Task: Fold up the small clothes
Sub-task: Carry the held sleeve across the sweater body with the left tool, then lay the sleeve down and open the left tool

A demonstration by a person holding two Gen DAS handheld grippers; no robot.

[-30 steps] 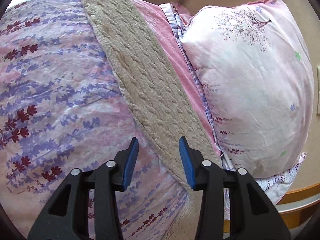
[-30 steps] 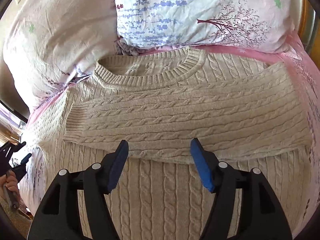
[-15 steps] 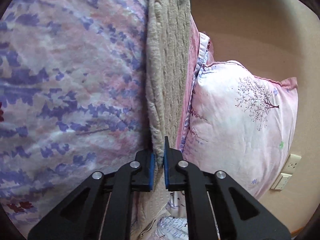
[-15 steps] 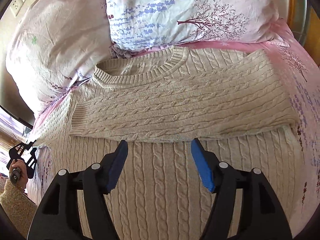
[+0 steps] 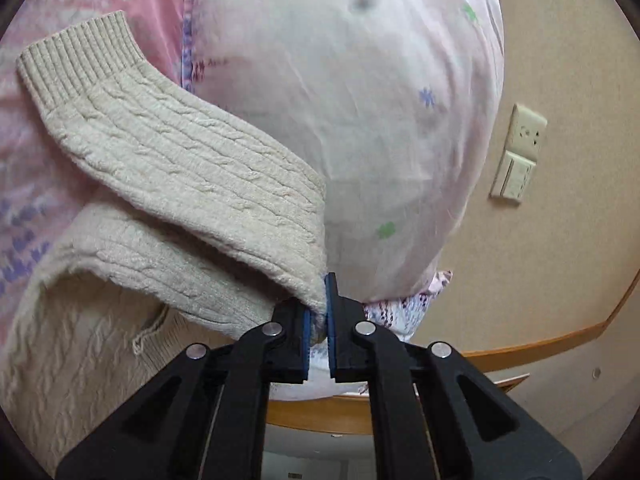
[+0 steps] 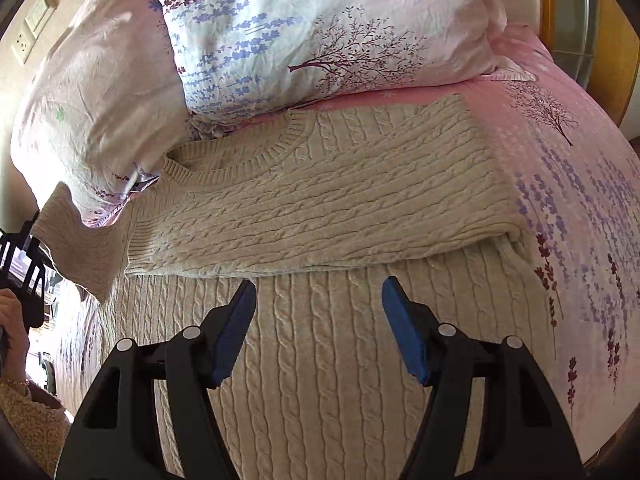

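A cream cable-knit sweater (image 6: 328, 208) lies flat on the bed, neck toward the pillows, with one sleeve folded across its chest. My left gripper (image 5: 318, 316) is shut on the edge of the other sleeve (image 5: 192, 168) and holds it lifted off the bed, its ribbed cuff hanging free at upper left. That raised sleeve (image 6: 76, 244) and the left gripper (image 6: 20, 280) show at the far left of the right wrist view. My right gripper (image 6: 318, 324) is open and empty, hovering over the sweater's body just below the folded sleeve.
Two pillows (image 6: 320, 32) with lavender and tree prints lie at the head of the bed, touching the sweater's collar. A pale pillow (image 5: 360, 120) is right behind the lifted sleeve. The pink floral bedspread (image 6: 580, 184) extends to the right. A wall socket (image 5: 524, 132) and wooden bed frame (image 5: 560, 340) are beyond.
My left gripper closed on the sleeve's edge and lifted it up off the bed toward the pillow. My right gripper stayed open and drew back slightly over the sweater's body.
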